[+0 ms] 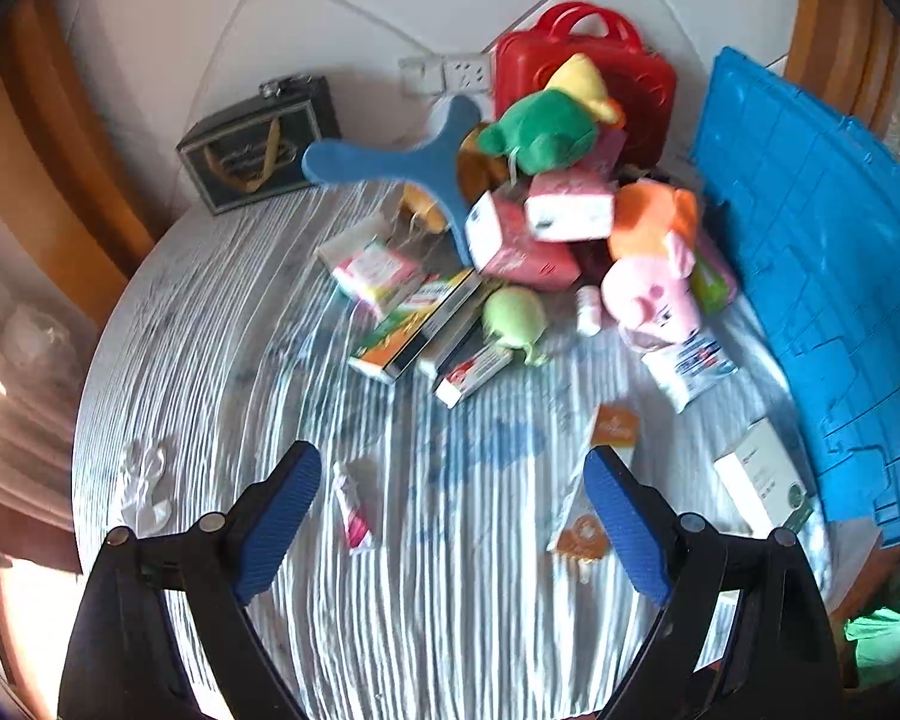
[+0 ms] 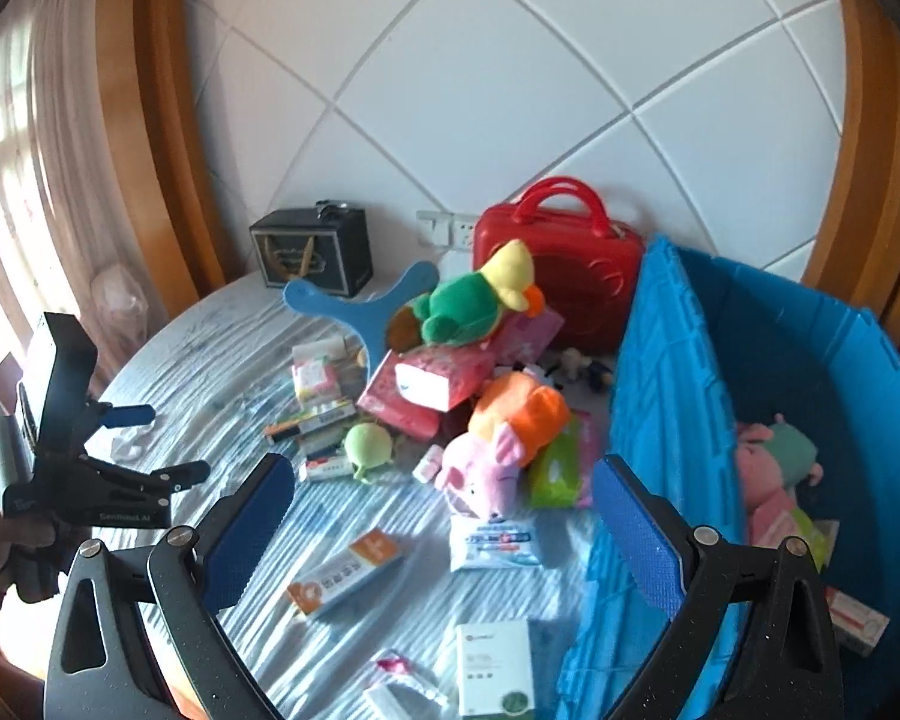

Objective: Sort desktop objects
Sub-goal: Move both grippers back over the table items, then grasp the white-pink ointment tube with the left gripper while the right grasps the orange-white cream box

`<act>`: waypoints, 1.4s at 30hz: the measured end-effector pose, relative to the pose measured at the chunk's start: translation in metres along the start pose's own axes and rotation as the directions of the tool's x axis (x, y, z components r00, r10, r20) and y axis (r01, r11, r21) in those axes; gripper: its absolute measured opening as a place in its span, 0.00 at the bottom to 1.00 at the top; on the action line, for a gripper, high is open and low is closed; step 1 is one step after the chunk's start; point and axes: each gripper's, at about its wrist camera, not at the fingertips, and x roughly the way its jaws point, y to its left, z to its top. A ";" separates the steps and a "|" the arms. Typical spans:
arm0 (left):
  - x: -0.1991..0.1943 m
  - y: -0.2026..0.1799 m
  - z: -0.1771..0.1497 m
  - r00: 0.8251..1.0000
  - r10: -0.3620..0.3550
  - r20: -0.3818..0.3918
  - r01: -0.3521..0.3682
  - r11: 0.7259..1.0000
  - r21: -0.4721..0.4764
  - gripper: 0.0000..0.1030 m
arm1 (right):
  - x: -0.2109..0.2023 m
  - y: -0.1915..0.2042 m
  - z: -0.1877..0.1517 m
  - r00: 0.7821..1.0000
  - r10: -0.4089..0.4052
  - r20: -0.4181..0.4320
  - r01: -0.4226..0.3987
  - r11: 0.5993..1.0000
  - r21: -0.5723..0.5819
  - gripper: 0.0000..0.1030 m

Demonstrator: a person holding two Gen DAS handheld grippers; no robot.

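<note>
Both empty, wide-apart tongs, left gripper (image 1: 453,516) and right gripper (image 2: 444,531), hover low in frame; nearest the left, just lower-left, lies the pink-tipped sachet (image 1: 354,510), lengthwise up-down.

On the table (image 2: 198,360): one red case (image 2: 561,282) at twelve o'clock, one dark box (image 2: 312,252) at eleven, one blue bin (image 2: 678,396) at three. The pile holds three plush toys: a green one (image 2: 462,309), an orange one (image 2: 519,405), a pink pig (image 2: 489,468). One more plush (image 2: 774,456) lies inside the bin.
</note>
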 end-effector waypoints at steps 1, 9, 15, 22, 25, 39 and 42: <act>0.010 0.009 -0.008 1.000 0.014 -0.021 -0.014 1.000 -0.008 0.87 | 0.013 0.008 -0.007 1.000 0.005 -0.025 -0.006 1.000 -0.007 0.98; 0.090 0.083 -0.064 0.986 0.001 -0.167 -0.029 0.986 -0.164 0.86 | 0.117 0.053 -0.068 0.971 0.040 -0.234 -0.037 0.999 0.016 0.98; 0.144 0.099 -0.068 0.981 0.012 -0.193 -0.044 0.986 -0.162 0.61 | 0.168 0.074 -0.101 0.937 0.031 -0.347 -0.021 0.999 0.032 0.98; 0.195 0.098 -0.065 0.975 -0.031 -0.221 -0.002 0.989 -0.149 0.28 | 0.187 0.081 -0.119 0.912 0.009 -0.410 0.029 0.996 0.086 0.98; 0.203 0.094 -0.067 0.974 -0.038 -0.224 0.010 0.992 -0.126 0.20 | 0.192 0.083 -0.125 0.904 0.001 -0.427 0.044 0.994 0.095 0.98; 0.152 0.110 -0.086 0.982 -0.115 -0.150 0.101 0.990 -0.094 0.17 | 0.265 0.085 -0.142 0.857 0.006 -0.515 0.137 0.961 0.240 0.98; 0.141 0.116 -0.089 0.980 -0.135 -0.143 0.119 0.986 -0.114 0.17 | 0.280 0.093 -0.143 0.854 -0.006 -0.521 0.145 0.963 0.227 0.97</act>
